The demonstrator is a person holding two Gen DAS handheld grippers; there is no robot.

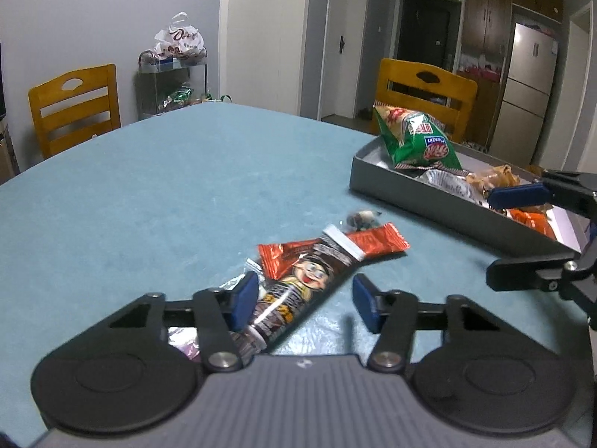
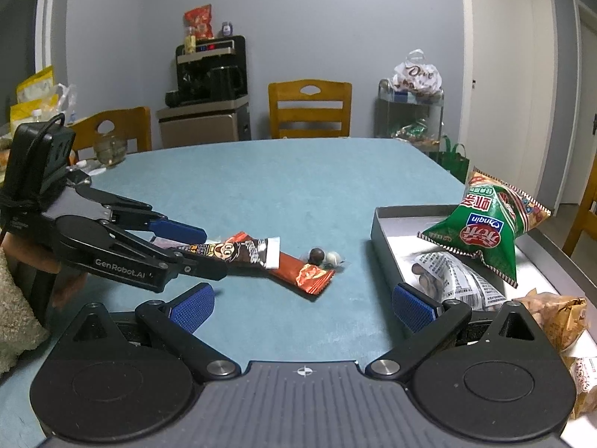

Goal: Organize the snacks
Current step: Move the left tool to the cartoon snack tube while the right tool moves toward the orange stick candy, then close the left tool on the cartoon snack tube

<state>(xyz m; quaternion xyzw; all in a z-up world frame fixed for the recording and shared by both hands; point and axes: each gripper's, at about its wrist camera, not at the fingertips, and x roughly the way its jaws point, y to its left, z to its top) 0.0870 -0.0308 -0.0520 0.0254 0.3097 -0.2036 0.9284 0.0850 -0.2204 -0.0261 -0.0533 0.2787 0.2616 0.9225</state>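
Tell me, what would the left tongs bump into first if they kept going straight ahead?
Probably the long brown cartoon snack bar, already lying between the left tongs. Just past it lies the orange wrapper. Whether the pads touch the bar yet is hard to tell.

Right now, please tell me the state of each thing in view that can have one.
left hand-held gripper, open around the brown snack bar, not clamped.
right hand-held gripper, open, empty.
brown snack bar, flat on the table, lying across the orange packet.
orange packet, flat, partly under the bar.
grey tray, open-topped, holding snacks.
green chip bag, puffed, tilted in the tray.
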